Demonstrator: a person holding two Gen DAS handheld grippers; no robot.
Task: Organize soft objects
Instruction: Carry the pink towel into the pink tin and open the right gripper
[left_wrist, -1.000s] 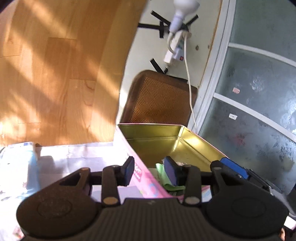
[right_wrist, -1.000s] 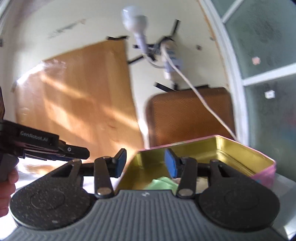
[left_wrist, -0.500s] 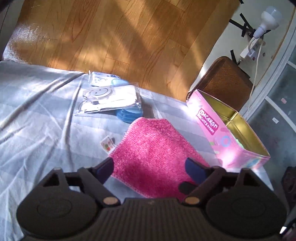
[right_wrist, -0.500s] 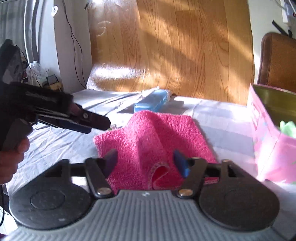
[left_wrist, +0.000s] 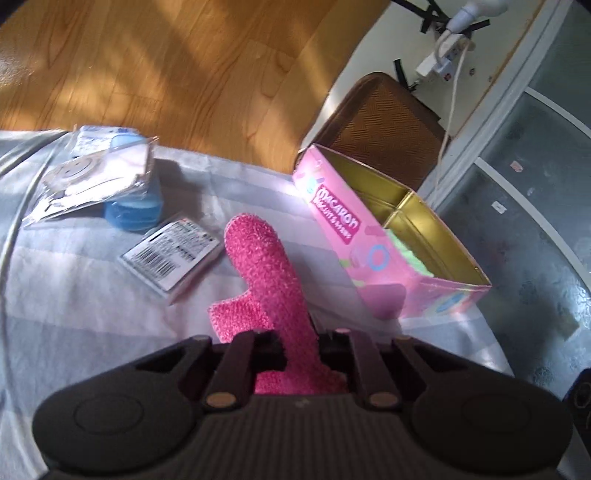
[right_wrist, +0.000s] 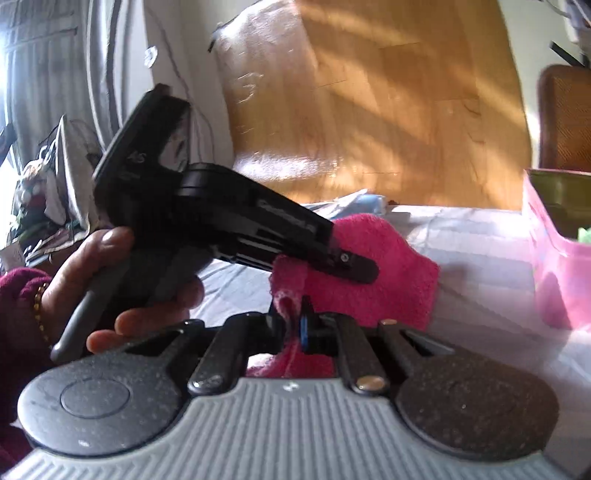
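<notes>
While you hold a gripper in each hand, both are clamped on the same pink cloth (left_wrist: 271, 291). Your left gripper (left_wrist: 301, 349) has its jaws pinched tight on the fuzzy fabric, which bunches between them and rises ahead of the fingers as a narrow folded ridge, with a small flap hanging off its left side. Your right gripper (right_wrist: 293, 325) is likewise clenched on a fold of the cloth's near edge, the blue pad pressed against the pink pile. In the right wrist view your left hand (right_wrist: 122, 280), in a dark red sleeve with a beaded bracelet at the wrist, grips the black handle of the other tool, whose tip lies on the cloth just above your right jaws.

The cloth sits over the pale striped sheet (left_wrist: 85, 302) that covers the surface. Just right of it stands the pink Macaron tin (left_wrist: 343, 225), open, with a gold inside split by a divider; something light green (left_wrist: 410, 254) lies in its near compartment. To the left of the cloth, a barcoded packet (left_wrist: 171, 254) lies flat, and beyond it a clear bag with a smiley face (left_wrist: 88, 181) rests on a blue round container (left_wrist: 133, 212). Behind the tin stands a brown chair back (left_wrist: 384, 125), near a white power strip (left_wrist: 439, 61) on the wall.
</notes>
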